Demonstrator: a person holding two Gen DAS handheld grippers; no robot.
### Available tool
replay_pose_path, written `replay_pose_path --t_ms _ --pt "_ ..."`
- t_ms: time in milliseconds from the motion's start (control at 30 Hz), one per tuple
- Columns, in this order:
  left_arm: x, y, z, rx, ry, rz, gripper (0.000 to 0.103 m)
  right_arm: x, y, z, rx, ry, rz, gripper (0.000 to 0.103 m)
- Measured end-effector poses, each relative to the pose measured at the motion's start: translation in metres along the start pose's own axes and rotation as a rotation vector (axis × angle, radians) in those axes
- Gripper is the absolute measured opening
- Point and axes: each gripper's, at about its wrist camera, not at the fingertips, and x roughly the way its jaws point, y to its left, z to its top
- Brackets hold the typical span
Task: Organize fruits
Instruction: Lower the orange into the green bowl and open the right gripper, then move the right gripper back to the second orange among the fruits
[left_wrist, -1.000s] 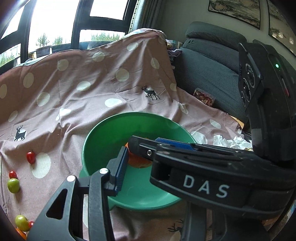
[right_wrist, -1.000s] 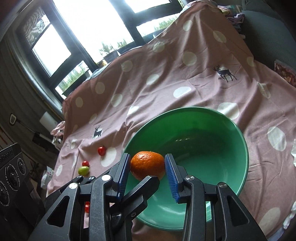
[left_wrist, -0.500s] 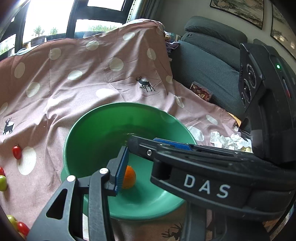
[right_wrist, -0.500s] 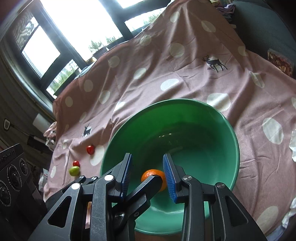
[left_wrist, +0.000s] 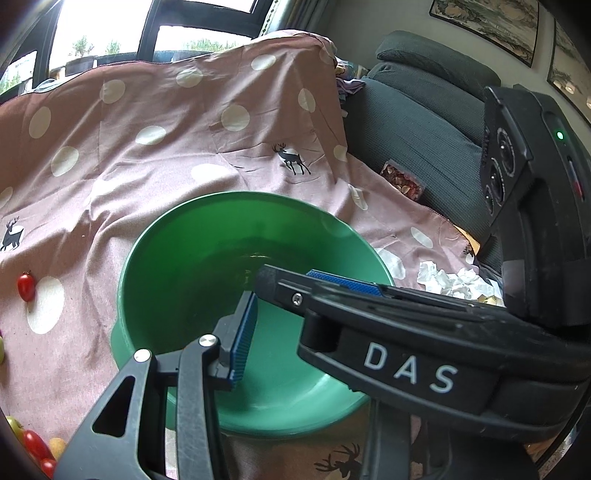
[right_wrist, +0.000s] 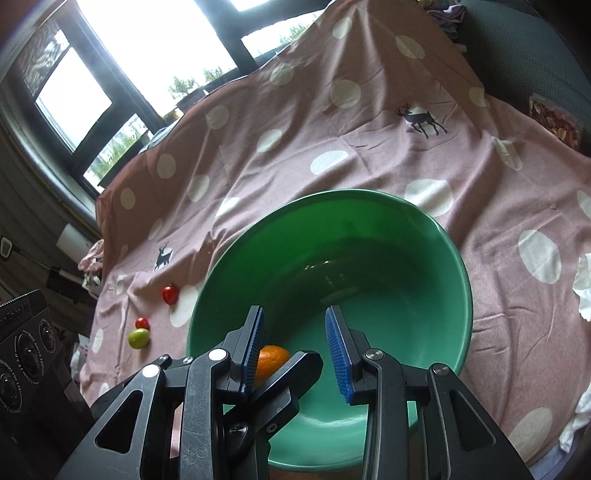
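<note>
The right wrist view shows the orange (right_wrist: 272, 360) lying low in the green bowl (right_wrist: 436, 229), partly hidden behind the left pad of the right claw (right_wrist: 297, 347); the left wrist view shows no orange, because the right claw's body crosses its field and hides that part of the bowl (left_wrist: 155, 236). The right claw is released, its blue pads apart with nothing between them. The left claw (left_wrist: 310, 291) hangs over the bowl; its right pad is mostly hidden, so I cannot tell whether it is clenched or released. Cherry tomatoes (right_wrist: 170, 294) and a green fruit (right_wrist: 139, 337) lie on the spotted cloth (right_wrist: 332, 147) left of the bowl. A second ago the right claw gripped the orange above the bowl; now the orange sits inside, and both views have drawn nearer the bowl
</note>
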Motion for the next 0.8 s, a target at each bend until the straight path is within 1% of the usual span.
replay_pose_path --t_ms 133,167,200,267,300,333,400,467,600,800 --pt "-0.012 0.002 -0.001 -0.003 -0.020 0.007 0.042 -0.006 0.005 0.000 -0.011 -0.037 -0.002 0.038" --pt "-0.017 0.004 -0.002 -0.005 -0.025 -0.001 0.045 -0.008 0.005 0.001 -0.008 -0.047 0.004 0.040" --pt "-0.022 0.005 -0.002 -0.011 -0.033 -0.007 0.051 -0.009 0.005 0.001 -0.007 -0.054 0.008 0.041" --pt "-0.034 0.008 -0.004 -0.017 -0.056 -0.003 0.059 -0.012 0.007 0.001 -0.007 -0.069 0.011 0.053" --pt "-0.040 0.010 -0.005 -0.019 -0.071 0.007 0.064 -0.013 0.008 0.001 -0.012 -0.077 0.009 0.056" --pt "-0.047 0.013 -0.007 -0.021 -0.083 0.022 0.066 -0.014 0.009 0.001 -0.016 -0.082 0.005 0.058" --pt "-0.058 0.019 -0.010 -0.028 -0.098 0.048 0.074 -0.015 0.013 0.002 -0.019 -0.093 0.005 0.064" --pt "-0.072 0.028 -0.014 -0.040 -0.113 0.083 0.077 -0.015 0.017 0.001 -0.031 -0.101 0.003 0.068" --pt "-0.098 0.051 -0.022 -0.083 -0.132 0.179 0.080 -0.016 0.027 0.000 -0.045 -0.117 -0.001 0.070" --pt "-0.147 0.098 -0.039 -0.211 -0.169 0.322 0.082 -0.014 0.046 -0.005 -0.100 -0.134 -0.047 0.072"
